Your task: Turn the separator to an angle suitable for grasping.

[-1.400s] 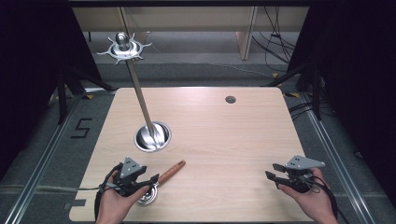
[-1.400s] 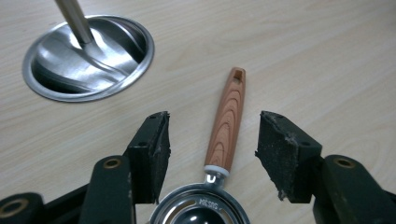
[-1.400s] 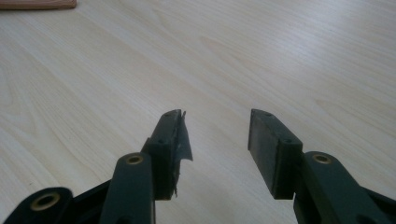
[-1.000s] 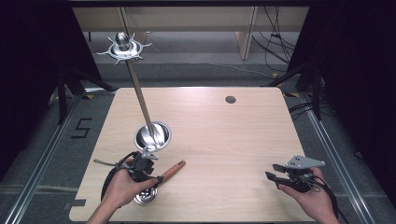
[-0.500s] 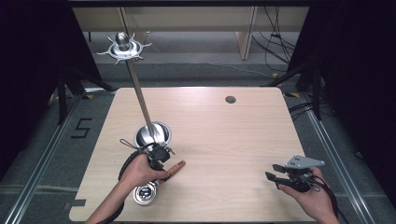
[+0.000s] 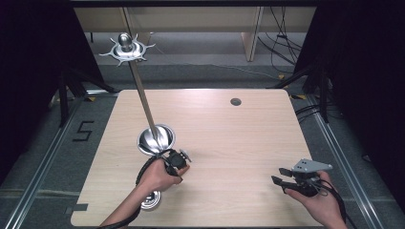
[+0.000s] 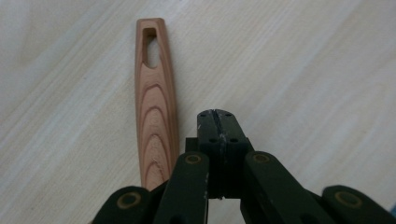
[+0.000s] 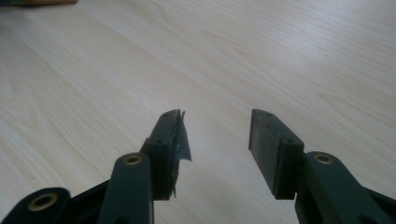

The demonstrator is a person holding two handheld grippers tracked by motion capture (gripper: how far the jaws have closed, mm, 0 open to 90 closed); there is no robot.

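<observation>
A utensil lies near the table's front left. Its wooden handle [image 7: 154,93] has a hanging hole at the far end, and its round metal head [image 6: 150,200] shows below the person's left wrist. My left gripper [image 6: 177,162] points down at the table above that handle. In the left gripper view it [image 7: 217,114] is shut with nothing between its jaws, its tip just right of the handle. My right gripper [image 6: 282,180] hovers at the front right. It [image 8: 215,126] stands open over bare wood.
A metal stand with a bowl-shaped base [image 6: 155,138] rises just beyond the left gripper. Its thin pole [image 6: 141,95] leans back to a hooked crown [image 6: 126,47]. A dark grommet [image 6: 235,101] sits at the back of the wooden table [image 6: 239,143].
My left gripper has moved forward and right from the front-left edge to above the wooden handle, and the hand now covers the handle in the high view. The right gripper has stayed put.
</observation>
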